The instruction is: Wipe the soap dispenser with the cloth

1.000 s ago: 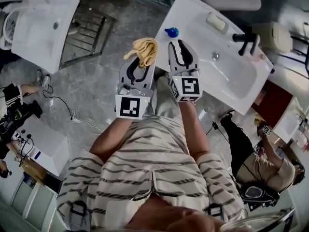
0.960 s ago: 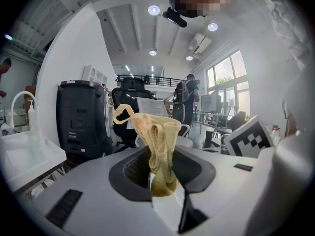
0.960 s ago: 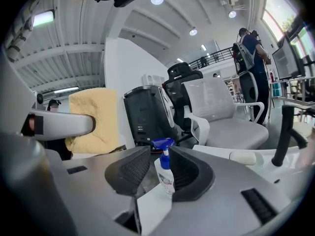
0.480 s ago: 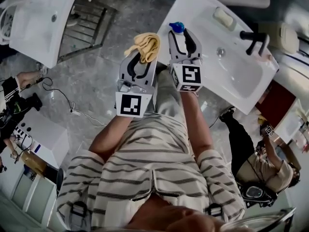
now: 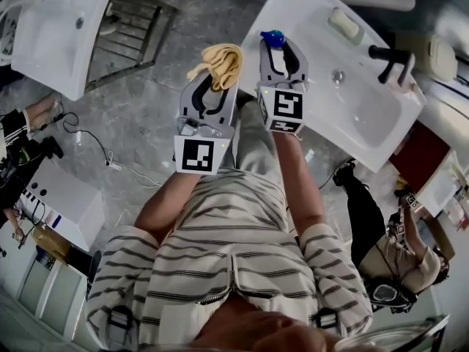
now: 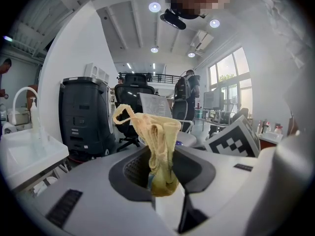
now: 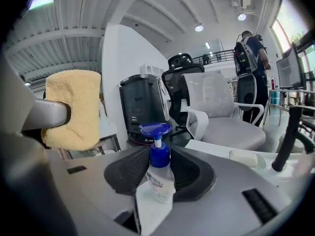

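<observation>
A clear soap dispenser [image 5: 272, 39] with a blue pump stands at the near corner of the white sink [image 5: 315, 72]. My right gripper [image 5: 278, 48] is around it; its jaws are closing, and in the right gripper view the pads meet the sides of the dispenser [image 7: 160, 181] at its shoulders. My left gripper [image 5: 215, 81] hangs just left of it over the floor, shut on a bunched yellow cloth [image 5: 220, 63]. The cloth [image 6: 160, 146] sticks up out of the left jaws, and it also shows in the right gripper view as a cloth [image 7: 74, 109] at the left.
A white soap bar [image 5: 344, 26] and a black tap [image 5: 388, 61] sit on the sink's far side. A second sink [image 5: 51, 28] and a metal rack [image 5: 132, 39] stand at the left. A person [image 5: 388, 248] crouches at the right. Cables lie on the grey floor.
My right gripper has moved forward onto the sink corner, and the dispenser, earlier just ahead of its tips, now stands between its jaws. The left gripper with the cloth has hardly moved.
</observation>
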